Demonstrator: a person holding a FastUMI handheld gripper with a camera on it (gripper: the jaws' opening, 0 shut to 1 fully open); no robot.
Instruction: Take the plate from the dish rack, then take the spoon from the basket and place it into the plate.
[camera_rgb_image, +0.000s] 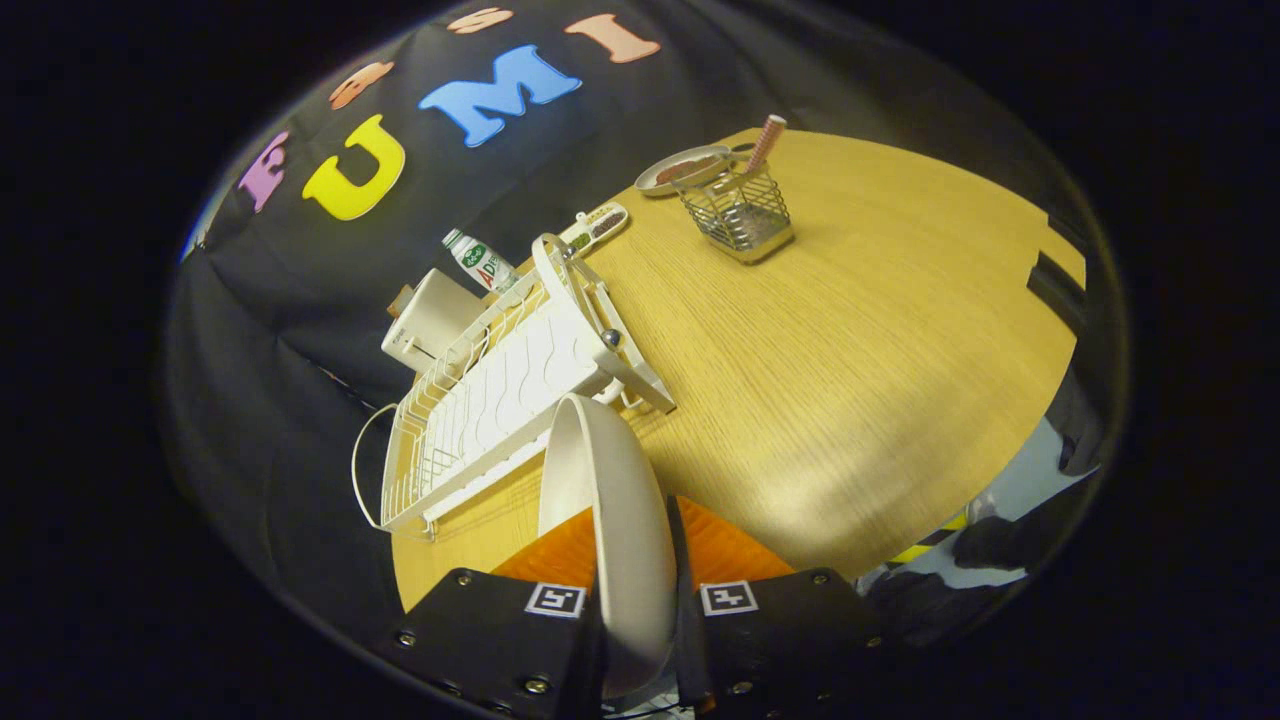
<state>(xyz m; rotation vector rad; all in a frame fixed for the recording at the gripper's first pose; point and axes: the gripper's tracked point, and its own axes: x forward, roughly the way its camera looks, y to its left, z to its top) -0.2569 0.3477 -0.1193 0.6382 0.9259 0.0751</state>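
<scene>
A white plate (610, 520) stands on edge between my fingers, and my gripper (632, 560) is shut on its rim. It hangs above the wooden table (860, 370), just off the near end of the white wire dish rack (500, 400), which stands bare. Far beyond the fingers, a wire basket (738, 215) holds a spoon with a pinkish handle (765, 142) sticking up out of it.
A small dish with dark contents (683, 170) sits right behind the basket. A white box (432, 318), a bottle with a green label (480, 260) and a small white tray (598, 226) crowd the rack's far side. The table edge runs close on the right.
</scene>
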